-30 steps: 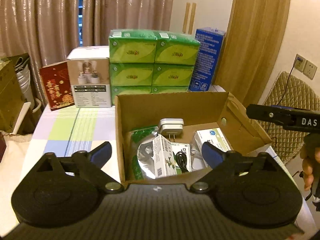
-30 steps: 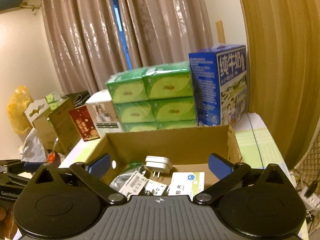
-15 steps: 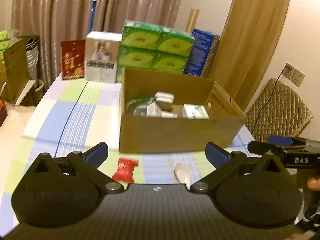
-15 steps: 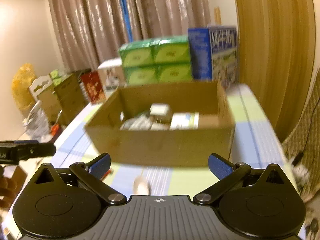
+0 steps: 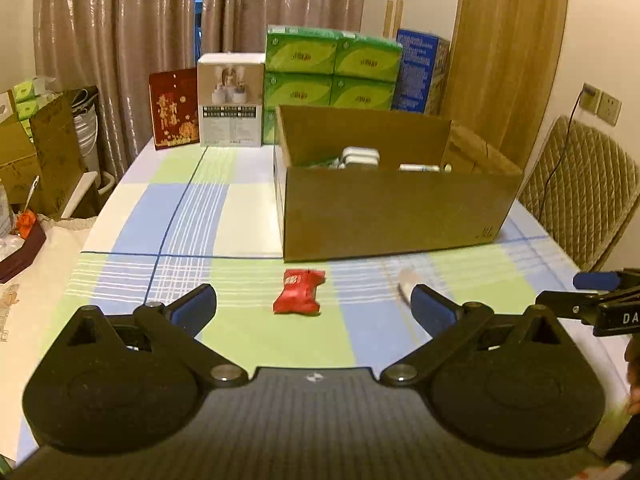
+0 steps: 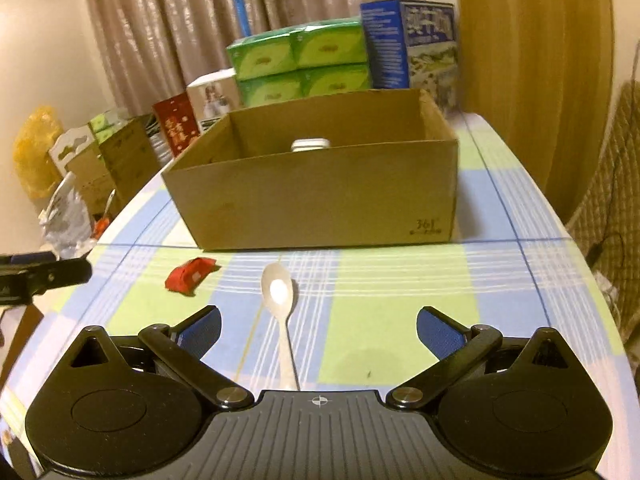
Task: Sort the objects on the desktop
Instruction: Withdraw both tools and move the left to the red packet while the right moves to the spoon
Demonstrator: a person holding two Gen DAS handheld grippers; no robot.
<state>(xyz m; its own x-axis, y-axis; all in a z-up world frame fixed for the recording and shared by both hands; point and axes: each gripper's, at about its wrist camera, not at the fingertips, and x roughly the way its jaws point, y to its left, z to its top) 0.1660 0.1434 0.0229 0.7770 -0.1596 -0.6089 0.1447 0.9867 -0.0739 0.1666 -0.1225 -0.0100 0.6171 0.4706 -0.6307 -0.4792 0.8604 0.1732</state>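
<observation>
Left gripper: spread wide, holding nothing; hovering above the checked blue-green-white tablecloth, aimed at the small red crinkled foil packet
Right gripper: spread wide, empty; poised over the pale plastic spoon, bowl toward the open brown cardboard box, handle running back under the body
Left to sort: 2 loose items on the cloth, both just in front of the box and apart from each other; white plug adapter and other packs already inside
Risk, spoon: flat and thin on the cloth; likely to skid or pivot away if pinched across the handle too high; cloth possibly snagged if too low
Risk, packet: soft wrapper; liable to crumple and slip out on lifting
Risk, grippers: working side by side; chance of collision if both reaching for the box together
Risk, box: near wall tall; possible clip by a low carry, nudging the box
</observation>
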